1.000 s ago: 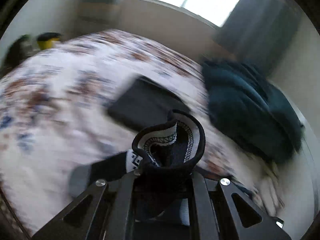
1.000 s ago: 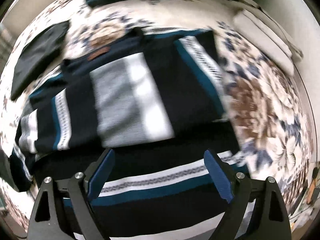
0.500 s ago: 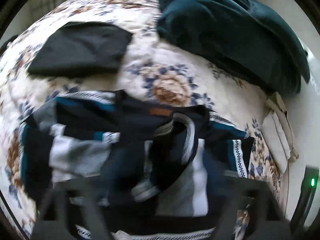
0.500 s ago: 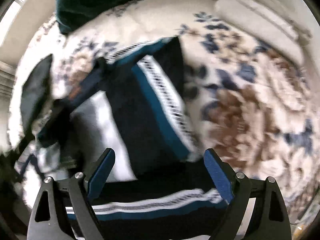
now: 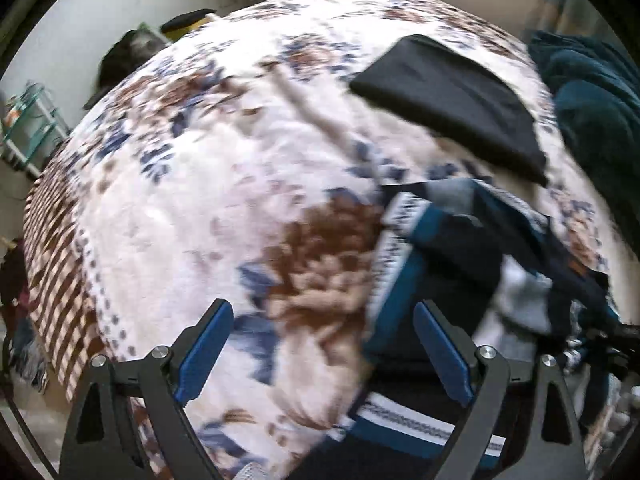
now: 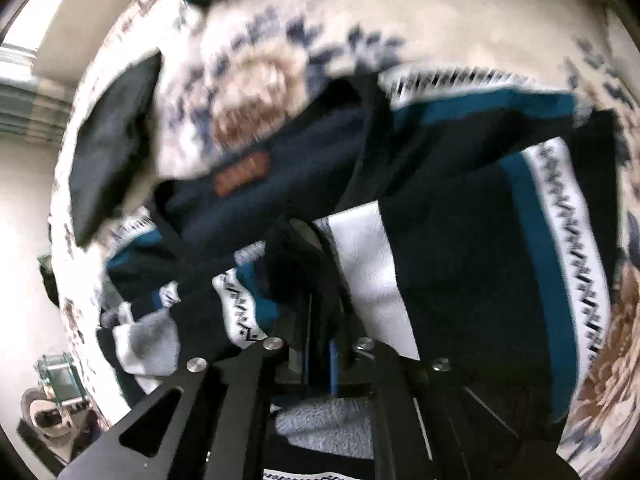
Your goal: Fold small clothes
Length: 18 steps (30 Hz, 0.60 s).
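Observation:
A navy knit sweater point(image 5: 460, 248) with teal, white and grey bands lies crumpled on the floral bedspread point(image 5: 200, 184), to the right of my left gripper point(image 5: 324, 354). That gripper is open, with only its right blue pad point(image 5: 444, 356) over the sweater's edge and bedspread showing between the pads. In the right wrist view the sweater point(image 6: 460, 240) fills the middle, with a brown label patch point(image 6: 240, 172) near its neck. My right gripper point(image 6: 318, 360) is shut on a dark fold of the sweater that bunches up just above the fingertips.
A folded black garment point(image 5: 452, 96) lies beyond the sweater; it shows at the left in the right wrist view point(image 6: 108, 148). A teal blanket point(image 5: 596, 112) is heaped at the far right. A glass shelf point(image 5: 28, 120) stands off the bed's left side.
My left gripper let go of the sweater's cuff and now stands open, swung left over the bedspread. My right gripper, open before, has shut on a fold of the sweater.

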Each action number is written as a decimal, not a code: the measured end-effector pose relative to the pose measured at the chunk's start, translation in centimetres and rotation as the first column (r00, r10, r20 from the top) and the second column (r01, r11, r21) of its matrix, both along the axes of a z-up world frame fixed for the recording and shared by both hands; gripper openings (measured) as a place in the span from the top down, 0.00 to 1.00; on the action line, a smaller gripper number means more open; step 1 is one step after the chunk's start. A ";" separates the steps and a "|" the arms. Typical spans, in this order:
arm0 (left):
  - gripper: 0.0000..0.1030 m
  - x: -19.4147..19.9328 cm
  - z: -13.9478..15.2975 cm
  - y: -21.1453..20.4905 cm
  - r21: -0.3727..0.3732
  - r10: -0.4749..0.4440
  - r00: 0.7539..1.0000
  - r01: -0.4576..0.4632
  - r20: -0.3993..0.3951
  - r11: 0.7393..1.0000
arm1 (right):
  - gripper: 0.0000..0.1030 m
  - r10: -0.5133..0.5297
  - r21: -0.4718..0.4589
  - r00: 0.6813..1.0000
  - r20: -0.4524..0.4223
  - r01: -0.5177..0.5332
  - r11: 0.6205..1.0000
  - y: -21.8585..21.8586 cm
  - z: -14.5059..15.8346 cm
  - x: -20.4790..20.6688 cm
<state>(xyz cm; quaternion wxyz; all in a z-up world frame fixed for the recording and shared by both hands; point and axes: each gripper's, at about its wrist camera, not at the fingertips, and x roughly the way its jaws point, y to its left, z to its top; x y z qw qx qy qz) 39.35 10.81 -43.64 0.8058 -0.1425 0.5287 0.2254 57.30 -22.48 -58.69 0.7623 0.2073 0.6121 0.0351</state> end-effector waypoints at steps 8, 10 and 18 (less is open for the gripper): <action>0.10 3.1 -1.7 -1.3 -0.039 -0.033 0.999 0.034 0.023 0.999 | 0.96 -0.136 -0.121 0.988 0.079 0.145 0.982 -8.7 5.3 -4.2; 0.10 4.7 -2.6 -2.7 -0.027 -0.078 0.997 0.078 0.012 0.997 | 0.96 -0.155 -0.142 0.987 0.048 0.160 0.977 -10.5 4.6 -4.5; 0.10 7.7 -3.7 -5.5 -0.013 -0.157 0.988 0.157 -0.010 0.988 | 0.54 -0.072 -0.267 0.997 0.028 0.076 0.961 -10.4 7.0 -4.2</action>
